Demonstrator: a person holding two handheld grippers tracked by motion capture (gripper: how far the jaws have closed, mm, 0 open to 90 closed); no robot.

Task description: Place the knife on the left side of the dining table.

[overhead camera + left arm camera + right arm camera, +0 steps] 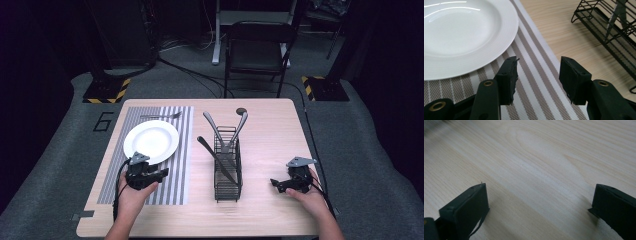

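- One wooden table (270, 130) stands on grey carpet; one black chair (257, 47) sits beyond its far edge.
- One striped placemat (182, 130) lies on the left half of the table. In the left gripper view its stripes (536, 82) run beneath the jaws.
- One white plate (151, 142) rests on the placemat, toward its far end; in the left gripper view the plate (461, 32) lies just ahead and left of the jaws, apart from them.
- One fork (161, 116) lies on the placemat, just beyond the plate.
- One black wire caddy (228, 165) stands near the table's centre, right of the placemat; the left gripper view shows its mesh wall (609, 32) at upper right.
- Three utensils lean in the caddy: two grey handles (212, 125) crossing at the far end, and one dark-handled knife (212, 155) slanting to the left.
- One small dark round object (241, 111) lies near the far edge; its identity cannot be told.
- Left gripper (159, 174), held in the left hand (135, 192), sits over the near part of the placemat; its jaws stand apart with nothing between them (537, 75).
- Right gripper (276, 184), held in the right hand (310, 192), sits over bare wood at the near right, well apart from the caddy; its jaws stand wide apart, released (539, 205).
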